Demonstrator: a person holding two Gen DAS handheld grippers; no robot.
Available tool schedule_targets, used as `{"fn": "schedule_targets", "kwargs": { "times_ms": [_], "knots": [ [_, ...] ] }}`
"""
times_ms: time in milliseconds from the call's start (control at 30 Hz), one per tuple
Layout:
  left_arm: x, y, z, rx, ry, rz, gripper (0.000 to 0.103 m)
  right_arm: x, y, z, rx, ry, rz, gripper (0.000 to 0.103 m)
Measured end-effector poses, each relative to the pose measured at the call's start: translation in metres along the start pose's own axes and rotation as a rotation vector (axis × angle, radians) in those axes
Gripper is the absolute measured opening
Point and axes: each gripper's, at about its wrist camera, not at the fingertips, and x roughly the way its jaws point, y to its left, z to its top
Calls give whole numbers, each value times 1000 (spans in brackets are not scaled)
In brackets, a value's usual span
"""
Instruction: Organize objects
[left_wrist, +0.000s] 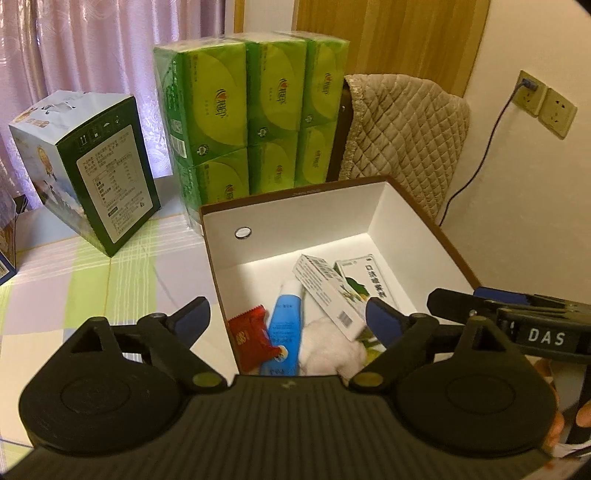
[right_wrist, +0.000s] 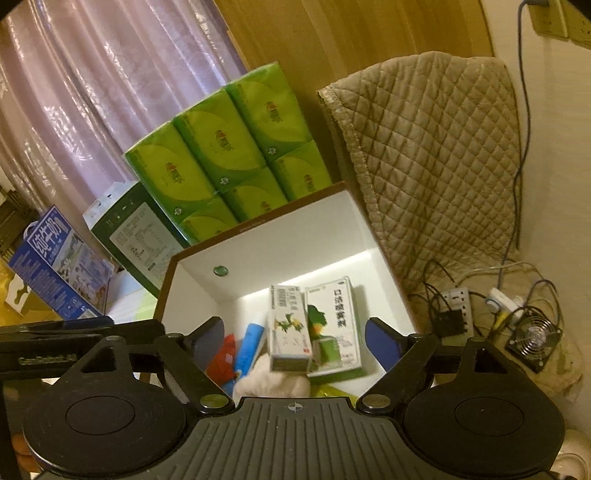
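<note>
Left gripper (left_wrist: 286, 314): jaws spread wide, nothing between the blue-padded fingers (left_wrist: 380, 317), pitched forward and down. Right gripper (right_wrist: 293, 334): same state, jaws fully apart, blue pads (right_wrist: 382, 341) clear of any contact, also angled downward. The two units sit side by side and close together: the right gripper's body shows at the right edge of the left wrist view (left_wrist: 517, 325), roughly level with the left one's fingers, and the left gripper's body shows at the left edge of the right wrist view (right_wrist: 55, 343). Fingertips of the person's hand (left_wrist: 569, 424) are visible at the lower right of the left wrist view, wrapped around a gripper handle.
</note>
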Motion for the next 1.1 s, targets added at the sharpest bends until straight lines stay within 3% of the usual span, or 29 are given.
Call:
{"fn": "schedule_targets", "kwargs": {
  "times_ms": [367,700,1100],
  "knots": [
    [-42,-12,-21,3,-26,30,99,-31,8,-21,-49,2,-25,84],
    [-84,-9,-45,9,-69,70,100,-60,29,-44,-113,4,-37,85],
    [-146,11,-98,-14,-127,30,102,-112,66,-88,-154,-51,-78,85]
  ]
}}
